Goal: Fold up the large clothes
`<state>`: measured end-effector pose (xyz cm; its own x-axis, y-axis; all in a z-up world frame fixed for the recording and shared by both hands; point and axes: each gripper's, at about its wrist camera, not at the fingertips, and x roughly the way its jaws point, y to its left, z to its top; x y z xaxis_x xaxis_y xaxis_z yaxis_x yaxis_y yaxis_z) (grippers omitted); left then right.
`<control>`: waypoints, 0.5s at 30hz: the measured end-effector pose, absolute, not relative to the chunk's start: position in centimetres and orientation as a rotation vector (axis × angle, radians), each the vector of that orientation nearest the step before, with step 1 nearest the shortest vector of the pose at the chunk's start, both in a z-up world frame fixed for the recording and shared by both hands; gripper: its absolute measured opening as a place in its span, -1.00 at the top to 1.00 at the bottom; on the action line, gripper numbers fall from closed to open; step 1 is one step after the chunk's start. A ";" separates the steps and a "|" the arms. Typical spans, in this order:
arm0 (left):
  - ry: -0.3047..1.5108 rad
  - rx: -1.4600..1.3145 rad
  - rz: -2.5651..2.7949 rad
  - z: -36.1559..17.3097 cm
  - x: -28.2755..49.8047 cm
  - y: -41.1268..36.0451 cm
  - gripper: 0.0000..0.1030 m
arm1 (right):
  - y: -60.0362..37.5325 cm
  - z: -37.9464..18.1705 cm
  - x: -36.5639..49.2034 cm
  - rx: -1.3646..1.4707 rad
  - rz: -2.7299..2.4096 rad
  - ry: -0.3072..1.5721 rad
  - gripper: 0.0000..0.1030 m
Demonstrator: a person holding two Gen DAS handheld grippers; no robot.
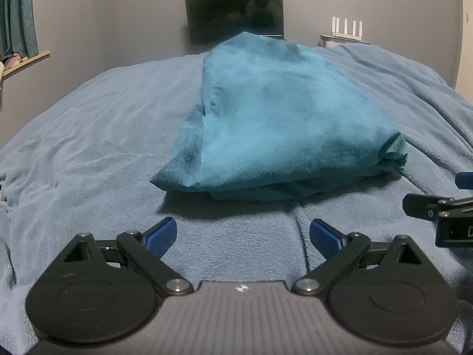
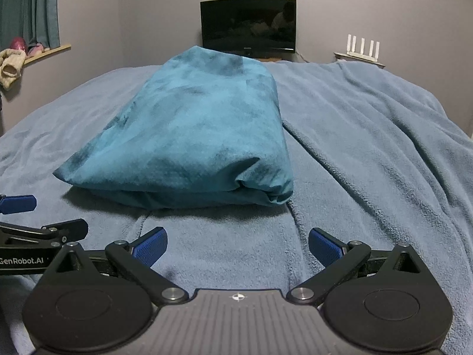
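Note:
A teal mottled garment (image 1: 272,118) (image 2: 195,136) lies folded into a thick oblong bundle on the pale blue blanket (image 1: 88,148) (image 2: 369,148), its long axis running away from me. My left gripper (image 1: 243,238) hovers open just short of the bundle's near edge, with nothing between its blue pads. My right gripper (image 2: 238,247) is open too, at the same near edge and a little to the right. Each gripper shows at the side of the other's view: the right one (image 1: 443,207) and the left one (image 2: 32,219).
A dark monitor (image 1: 233,14) (image 2: 248,23) stands against the far wall beyond the bed. A white router (image 2: 362,48) sits on a shelf at the far right. Curtains (image 2: 29,9) and a window ledge with soft items (image 2: 11,65) are at the left.

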<state>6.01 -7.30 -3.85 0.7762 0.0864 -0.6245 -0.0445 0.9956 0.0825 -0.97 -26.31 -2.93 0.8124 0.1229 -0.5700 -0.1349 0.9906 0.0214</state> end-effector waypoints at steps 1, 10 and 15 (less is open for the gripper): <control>0.678 0.064 0.070 -3.8 6.0 -7.3 -0.90 | -26.3 -3.0 -1.0 -0.023 0.139 0.608 -1.00; 0.679 0.065 0.069 -3.9 6.0 -7.3 -0.90 | -26.2 -3.2 -0.7 -0.028 0.144 0.621 -1.00; 0.679 0.064 0.070 -3.9 6.0 -7.3 -0.90 | -26.1 -3.3 -0.7 -0.031 0.142 0.627 -1.00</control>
<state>6.04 -7.26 -3.89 0.7758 0.0853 -0.6252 -0.0434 0.9957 0.0820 -0.69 -26.12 -3.30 0.8007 0.1228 -0.5863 -0.1413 0.9899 0.0144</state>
